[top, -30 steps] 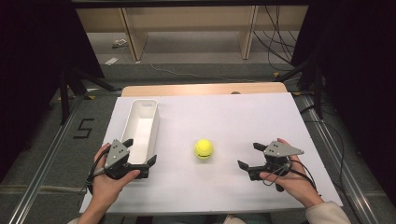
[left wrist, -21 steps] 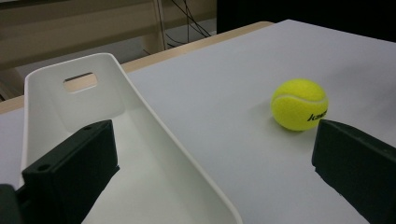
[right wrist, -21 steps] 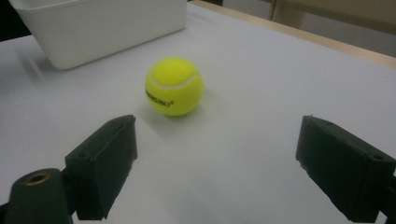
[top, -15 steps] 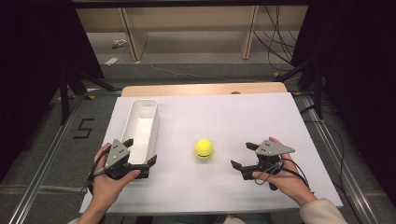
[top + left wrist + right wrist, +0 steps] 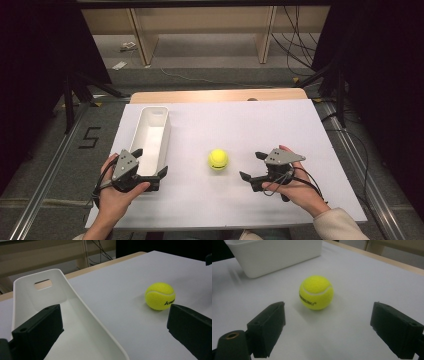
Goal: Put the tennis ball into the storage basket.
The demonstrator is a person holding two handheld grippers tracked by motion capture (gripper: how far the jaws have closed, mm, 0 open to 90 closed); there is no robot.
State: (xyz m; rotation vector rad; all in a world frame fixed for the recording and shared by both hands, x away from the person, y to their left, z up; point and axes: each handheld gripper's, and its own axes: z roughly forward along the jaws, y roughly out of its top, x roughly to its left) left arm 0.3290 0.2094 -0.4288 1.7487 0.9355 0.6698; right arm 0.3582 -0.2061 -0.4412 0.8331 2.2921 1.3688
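High view: white bin (image 5: 150,131) left of tennis ball (image 5: 218,159).

Yellow tennis ball (image 5: 218,159), loose on table (image 5: 300,130)

On your counter (image 5: 300,130) the tennis ball (image 5: 218,159) lies near the middle. The open bin (image 5: 150,135) sits to its left, running front to back. Your left tongs (image 5: 149,170) straddle the bin's near right wall; your right tongs (image 5: 254,166) sit just right of the ball.
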